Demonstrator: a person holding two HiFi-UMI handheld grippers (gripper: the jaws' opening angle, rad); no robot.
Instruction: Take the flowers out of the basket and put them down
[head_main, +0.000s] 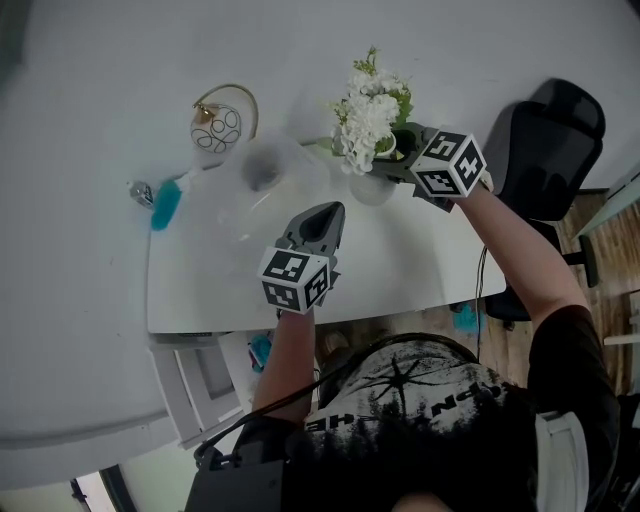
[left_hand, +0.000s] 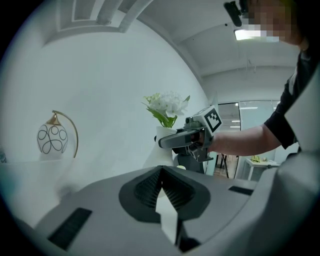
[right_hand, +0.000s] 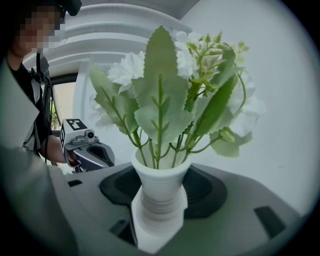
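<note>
A bunch of white artificial flowers with green leaves (right_hand: 165, 95) stands upright in a small white ribbed vase (right_hand: 159, 197), near the far right part of a white rectangular table (head_main: 420, 270). The right gripper (right_hand: 161, 181) is clamped on the vase's narrow neck, one dark ribbed pad pressed against each side, with the blooms rising above it. Whether the base of the vase touches the tabletop cannot be told from any view.

The left gripper (left_hand: 161, 172) hangs over the middle of the table, nearer the person and well apart from the vase. Its two jaws are closed tip to tip with nothing between them, and they point toward the flowers and the other gripper.

Toward the far left of the table sits a round white ornament painted with dark loops and framed by a thin gold arch (head_main: 217, 127). In front of it and further left lies a teal-blue oblong object (head_main: 165, 203), too blurred to identify.

A black office chair (head_main: 555, 130) stands beyond the table's right edge. The person, in a black printed T-shirt (head_main: 420, 400), reaches both bare forearms out over the near edge.
</note>
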